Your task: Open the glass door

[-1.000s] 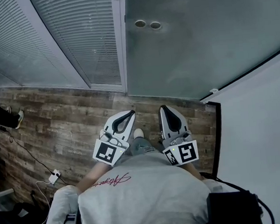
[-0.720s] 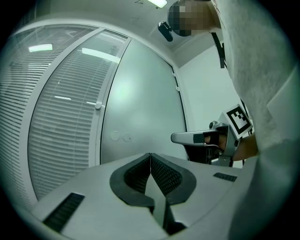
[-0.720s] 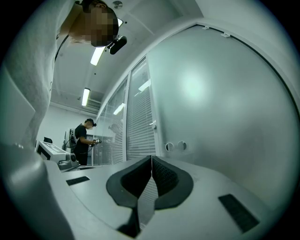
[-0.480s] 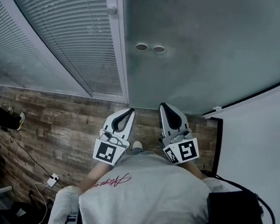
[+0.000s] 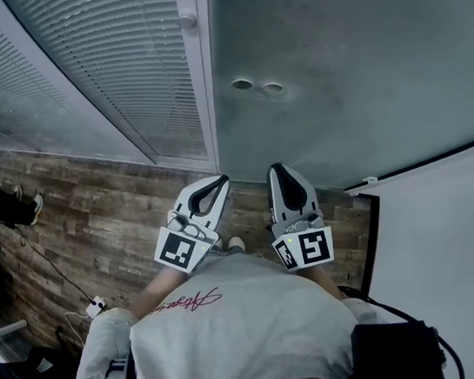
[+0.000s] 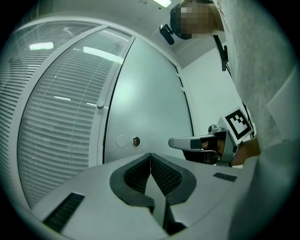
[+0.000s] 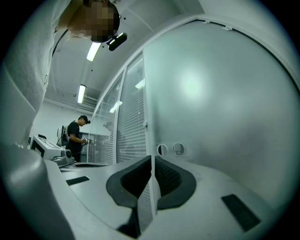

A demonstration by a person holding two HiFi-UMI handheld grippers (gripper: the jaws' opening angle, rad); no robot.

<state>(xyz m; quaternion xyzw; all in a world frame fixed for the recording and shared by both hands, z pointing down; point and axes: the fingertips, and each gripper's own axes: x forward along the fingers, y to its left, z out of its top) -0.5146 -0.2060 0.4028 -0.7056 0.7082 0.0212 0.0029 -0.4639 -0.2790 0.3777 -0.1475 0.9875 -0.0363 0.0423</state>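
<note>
Head view is showing the frosted grey glass door (image 5: pixel 333 62) standing closed at the far edge of the brown wood-plank floor (image 5: pixel 100 212). Its left edge is lying flush against the white frame post (image 5: pixel 206 81) beside the slatted white blinds (image 5: pixel 113 63). 2 small round metal fittings (image 5: pixel 243 84) are sitting in the pane near that edge, and no bar or lever handle is showing.

The left gripper (image 5: pixel 218 180) and the right gripper (image 5: pixel 275 170) are pointing level at the door, side by side and well apart from the glass. In the left gripper view the jaws of the left gripper (image 6: pixel 150 157) are pressing together with nothing between them. The right gripper view is showing the right gripper (image 7: pixel 153 159) closed and empty in the same way, with the 2 fittings just above its tips.

Judging by this, the task is barely beginning: only the approach is under way. Nothing is touching the door yet, no gap is showing at its edge, and the reach, the contact and the whole swing are remaining.
</note>
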